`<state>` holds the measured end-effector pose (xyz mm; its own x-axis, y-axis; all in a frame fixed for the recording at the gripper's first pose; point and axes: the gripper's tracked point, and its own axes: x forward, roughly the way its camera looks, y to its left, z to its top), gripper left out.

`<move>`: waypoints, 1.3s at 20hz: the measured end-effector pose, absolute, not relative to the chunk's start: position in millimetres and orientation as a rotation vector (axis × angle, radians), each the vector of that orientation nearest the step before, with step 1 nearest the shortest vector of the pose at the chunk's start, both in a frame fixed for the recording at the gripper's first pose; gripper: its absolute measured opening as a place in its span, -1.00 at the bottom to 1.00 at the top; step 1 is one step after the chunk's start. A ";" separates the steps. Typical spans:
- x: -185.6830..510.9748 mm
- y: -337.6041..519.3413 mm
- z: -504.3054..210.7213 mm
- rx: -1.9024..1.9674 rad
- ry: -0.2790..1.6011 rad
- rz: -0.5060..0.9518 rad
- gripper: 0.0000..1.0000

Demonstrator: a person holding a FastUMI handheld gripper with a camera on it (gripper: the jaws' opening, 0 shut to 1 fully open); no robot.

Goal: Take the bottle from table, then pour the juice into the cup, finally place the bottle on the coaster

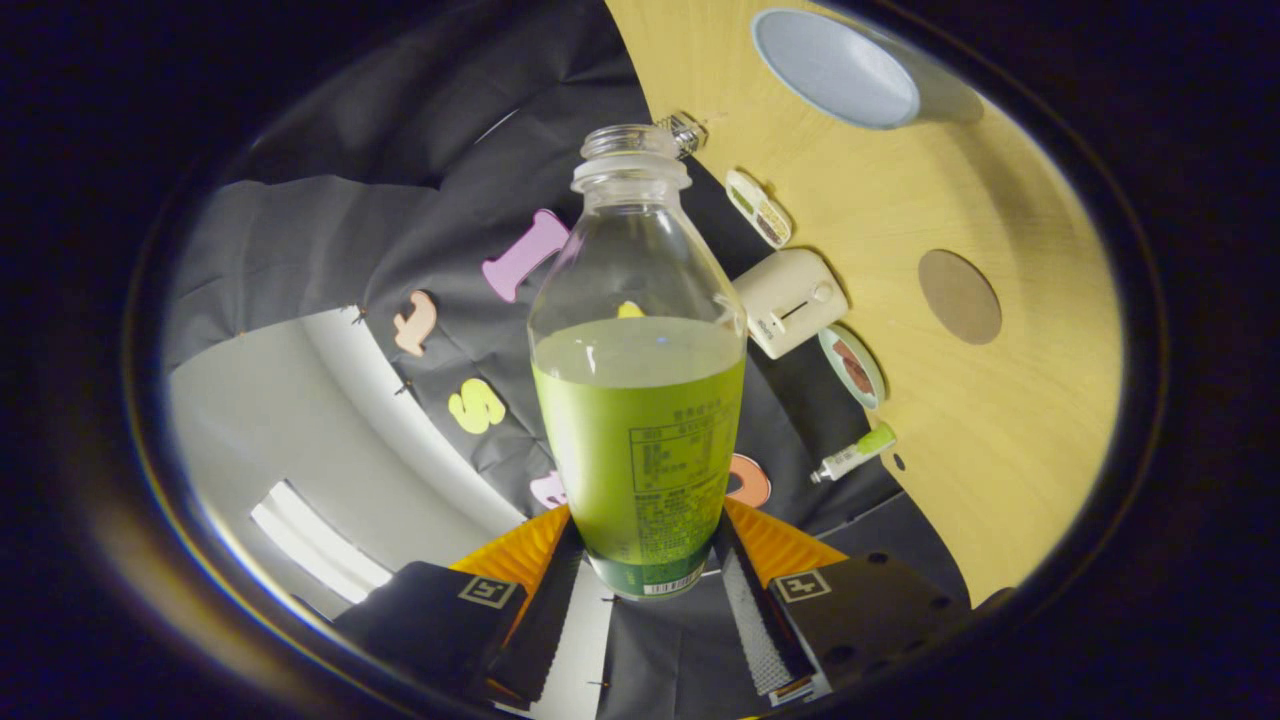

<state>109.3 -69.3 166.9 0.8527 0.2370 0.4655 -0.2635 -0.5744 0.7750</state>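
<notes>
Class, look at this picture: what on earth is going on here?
A hand-held tool grips an uncapped bottle of green juice between its two fingers. The bottle is lifted off the wooden table, and the view is tilted. Beyond it lie a pale blue cup and a round brown coaster. The juice is still in the bottle; nothing is pouring.

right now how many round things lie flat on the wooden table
3: a pale blue cup at the far end, a brown coaster mid-table, a small dish at the table's edge beside the toaster. The gripper holds the bottle, which may hide more.
</notes>
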 end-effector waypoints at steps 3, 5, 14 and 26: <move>108.5 -65.7 166.4 2.043 -0.019 0.653 0.56; 106.4 -61.2 164.4 2.013 -0.018 0.640 0.56; 102.8 -45.2 143.6 1.742 0.002 0.525 0.56; 92.5 -27.1 118.3 0.991 0.048 0.354 0.57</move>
<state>92.5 -27.1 118.3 0.9420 0.3135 0.1200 -0.2700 0.4954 0.8256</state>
